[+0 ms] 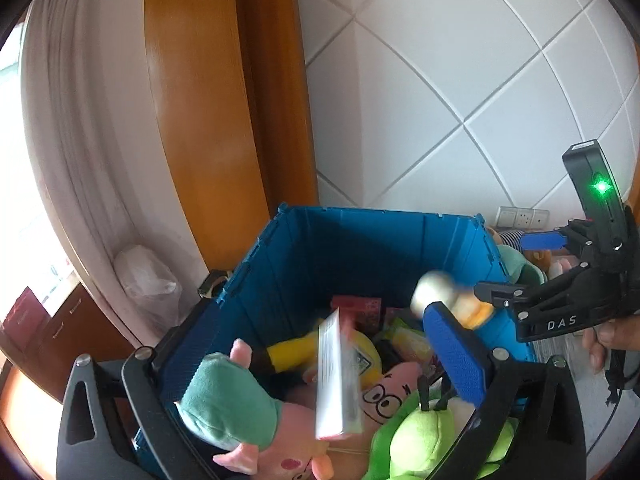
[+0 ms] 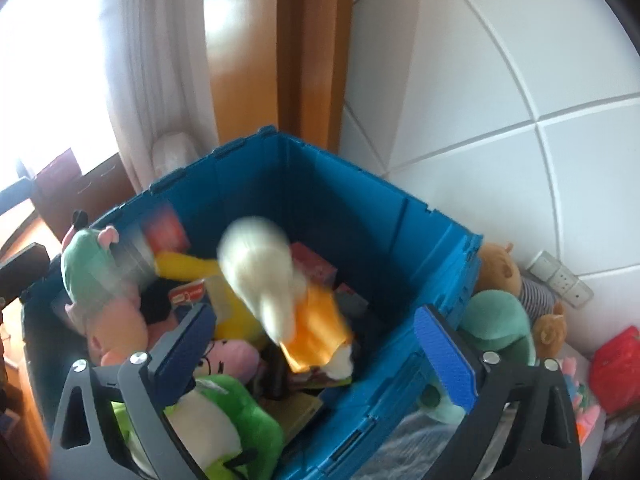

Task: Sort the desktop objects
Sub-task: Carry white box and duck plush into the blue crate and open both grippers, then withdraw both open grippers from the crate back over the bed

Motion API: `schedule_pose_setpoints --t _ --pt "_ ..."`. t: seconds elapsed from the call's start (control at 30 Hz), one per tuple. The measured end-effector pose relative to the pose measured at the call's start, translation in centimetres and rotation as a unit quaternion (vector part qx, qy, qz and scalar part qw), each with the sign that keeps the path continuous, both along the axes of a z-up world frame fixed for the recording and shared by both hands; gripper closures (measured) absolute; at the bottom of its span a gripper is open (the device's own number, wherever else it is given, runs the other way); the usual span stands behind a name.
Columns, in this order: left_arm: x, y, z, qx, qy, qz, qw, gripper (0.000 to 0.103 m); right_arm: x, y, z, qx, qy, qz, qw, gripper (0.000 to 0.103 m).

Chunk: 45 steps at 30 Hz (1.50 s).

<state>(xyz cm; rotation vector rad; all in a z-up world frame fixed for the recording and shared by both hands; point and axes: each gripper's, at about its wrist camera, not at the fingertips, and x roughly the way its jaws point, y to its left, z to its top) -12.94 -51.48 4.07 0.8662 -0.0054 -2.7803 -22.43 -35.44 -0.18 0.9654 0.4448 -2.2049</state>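
A blue crate holds several plush toys and small boxes. My left gripper stands open above its near edge. A white flat box is blurred in mid-air between the fingers, touching neither pad. My right gripper is open too, held by a hand at the crate's right side. A white plush in an orange garment is blurred in the air over the crate, free of the pads.
Inside the crate lie a pink pig plush in a green hat, a yellow toy, a pink star plush and a green plush. Right of the crate sit a brown bear plush, a red bag and a wall socket.
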Motion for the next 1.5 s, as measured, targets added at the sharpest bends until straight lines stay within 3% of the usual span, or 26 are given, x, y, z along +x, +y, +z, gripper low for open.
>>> schedule_pose_setpoints --t 0.23,0.53,0.83,1.0,1.13,1.3,1.5 --pt "1.0 1.0 0.2 -0.011 0.005 -0.010 0.9999 0.000 0.7 1.8 0.1 -0.010 0.001 -0.014 1.000 0.002" --pt "1.9 8.1 1.1 -0.025 0.008 -0.056 0.9981 0.000 3.9 7.8 0.7 -0.035 0.017 -0.037 0.999 0.002" --pt "0.8 20.4 0.5 -0.033 0.001 -0.131 0.9908 0.000 4.5 22.6 -2.6 -0.036 0.004 -0.123 0.992 0.001" --pt "-0.5 28.3 -1.4 -0.044 -0.009 -0.165 0.9853 0.000 4.4 32.8 -5.2 -0.024 -0.014 -0.178 0.984 0.001" --pt "-1.9 34.7 -3.7 -0.030 -0.015 -0.197 0.9799 0.000 4.3 41.0 -7.3 -0.015 -0.029 -0.221 0.975 0.001" --pt "-3.0 43.7 -7.8 -0.034 -0.020 -0.251 0.9672 0.000 4.2 50.9 -9.9 -0.007 -0.051 -0.270 0.962 0.001" --pt "-4.5 54.4 -14.3 0.002 -0.065 -0.347 0.9355 0.000 4.4 61.3 -12.8 -0.002 -0.080 -0.328 0.941 0.001"
